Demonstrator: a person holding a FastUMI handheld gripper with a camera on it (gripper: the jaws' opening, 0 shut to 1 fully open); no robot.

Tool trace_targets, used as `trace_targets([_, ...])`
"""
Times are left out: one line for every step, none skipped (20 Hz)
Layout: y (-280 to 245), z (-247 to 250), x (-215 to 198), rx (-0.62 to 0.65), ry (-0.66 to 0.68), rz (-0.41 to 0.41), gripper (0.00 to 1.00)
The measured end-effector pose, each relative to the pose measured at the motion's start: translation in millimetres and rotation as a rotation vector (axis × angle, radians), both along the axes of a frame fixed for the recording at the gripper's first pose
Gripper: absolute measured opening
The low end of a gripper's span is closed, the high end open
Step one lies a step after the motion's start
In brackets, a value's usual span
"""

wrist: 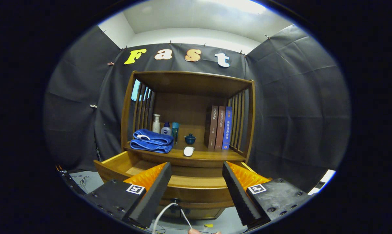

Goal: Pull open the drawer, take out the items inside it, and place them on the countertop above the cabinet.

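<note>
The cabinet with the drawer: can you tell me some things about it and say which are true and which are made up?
1. The drawer is pulled open. True.
2. The tool grips the blue towel. False: its fingers are open and hold nothing; the towel lies folded on the countertop.
3. Three books stand upright by the cabinet's right slats. True.
4. The white oval thing sits inside the drawer. False: it lies on the countertop, in front of a small blue lidded pot.
</note>
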State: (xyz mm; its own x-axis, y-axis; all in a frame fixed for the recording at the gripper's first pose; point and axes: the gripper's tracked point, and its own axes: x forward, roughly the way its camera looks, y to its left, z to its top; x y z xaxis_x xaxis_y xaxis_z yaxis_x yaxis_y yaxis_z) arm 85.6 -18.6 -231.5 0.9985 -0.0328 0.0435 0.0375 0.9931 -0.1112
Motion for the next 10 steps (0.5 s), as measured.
trace_targets([-2, -5, -2, -0.006, 0.001, 0.008, 0.99])
trace_targets([-1, -11, -4, -0.012, 0.003, 0.018, 0.99])
trace_targets([1, -18, -6, -0.019, 0.011, 0.036, 0.99])
trace_targets([2, -25, -6, -0.033, 0.025, 0.043, 0.99])
trace_targets([1, -31, -5, -0.052, 0.043, 0.049, 0.99])
trace_targets([-1, -35, -2, -0.071, 0.06, 0.047, 0.99])
trace_targets([-3, -39, 1, -0.081, 0.074, 0.048, 1.0])
trace_targets([-4, -41, 1, -0.078, 0.082, 0.049, 0.99])
trace_targets([-5, -43, 0, -0.067, 0.084, 0.047, 0.99])
trace_targets([-4, -44, 0, -0.054, 0.079, 0.046, 0.99])
